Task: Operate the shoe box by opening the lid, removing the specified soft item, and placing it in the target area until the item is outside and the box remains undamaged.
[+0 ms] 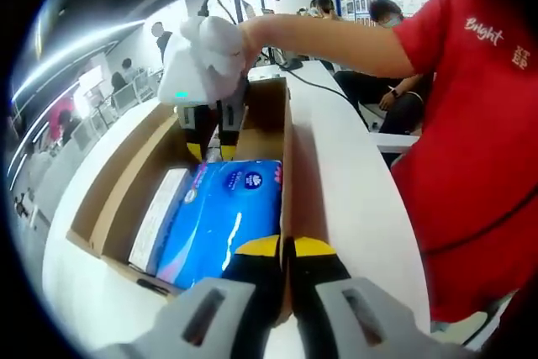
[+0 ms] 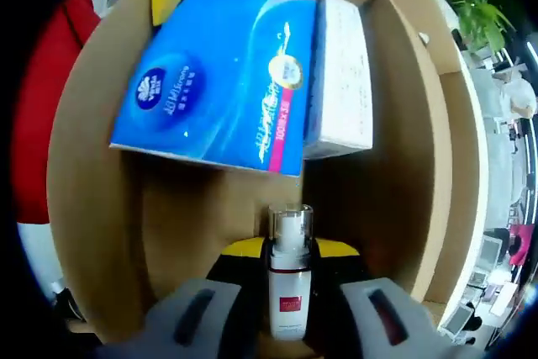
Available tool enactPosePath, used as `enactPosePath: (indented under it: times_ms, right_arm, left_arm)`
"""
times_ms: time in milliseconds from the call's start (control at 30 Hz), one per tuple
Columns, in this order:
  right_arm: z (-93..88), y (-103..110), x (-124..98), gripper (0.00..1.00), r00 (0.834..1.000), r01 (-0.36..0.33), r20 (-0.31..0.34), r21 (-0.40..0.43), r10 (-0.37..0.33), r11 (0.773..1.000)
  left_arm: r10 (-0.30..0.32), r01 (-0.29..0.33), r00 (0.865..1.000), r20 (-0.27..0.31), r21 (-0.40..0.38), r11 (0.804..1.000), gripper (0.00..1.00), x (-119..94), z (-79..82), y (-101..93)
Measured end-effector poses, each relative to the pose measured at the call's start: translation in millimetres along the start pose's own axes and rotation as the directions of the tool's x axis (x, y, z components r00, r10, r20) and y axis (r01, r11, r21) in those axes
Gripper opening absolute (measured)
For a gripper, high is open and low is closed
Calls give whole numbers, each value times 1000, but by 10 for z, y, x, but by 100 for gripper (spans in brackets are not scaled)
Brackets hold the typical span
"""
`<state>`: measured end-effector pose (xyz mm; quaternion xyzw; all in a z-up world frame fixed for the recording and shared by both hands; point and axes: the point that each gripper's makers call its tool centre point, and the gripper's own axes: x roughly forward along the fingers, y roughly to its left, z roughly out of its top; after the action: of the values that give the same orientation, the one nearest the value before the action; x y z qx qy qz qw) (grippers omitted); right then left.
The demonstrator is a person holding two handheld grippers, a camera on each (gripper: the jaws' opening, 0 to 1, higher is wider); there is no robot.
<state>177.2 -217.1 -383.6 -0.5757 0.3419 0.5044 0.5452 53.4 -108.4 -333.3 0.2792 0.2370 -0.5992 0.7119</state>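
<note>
A spray bottle (image 2: 288, 279) is clamped upright between the right gripper (image 2: 286, 251) fingers; the tissue pack (image 2: 220, 73) lies just ahead, lengthwise in the box (image 2: 92, 208), whose near wall is pinched by the left gripper (image 1: 286, 250).

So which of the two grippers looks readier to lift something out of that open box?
Probably the right gripper: it sits inside the shoe box, shut on the spray bottle. The left gripper clamps the box wall.
</note>
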Motion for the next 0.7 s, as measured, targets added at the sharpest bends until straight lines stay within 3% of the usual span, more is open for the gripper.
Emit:
enactPosePath:
  times_ms: [267, 700]
  right_arm:
    - [0, -6, -6, 19, 996, 40, 77, -9, -39, 999]
    - [11, -33, -13, 19, 994, 65, 89, -11, -64, 998]
  left_arm:
    - [10, -10, 1000, 1, -12, 1000, 3, 6, -3, 3]
    - [3, -3, 1000, -3, -14, 1000, 3, 12, -11, 5]
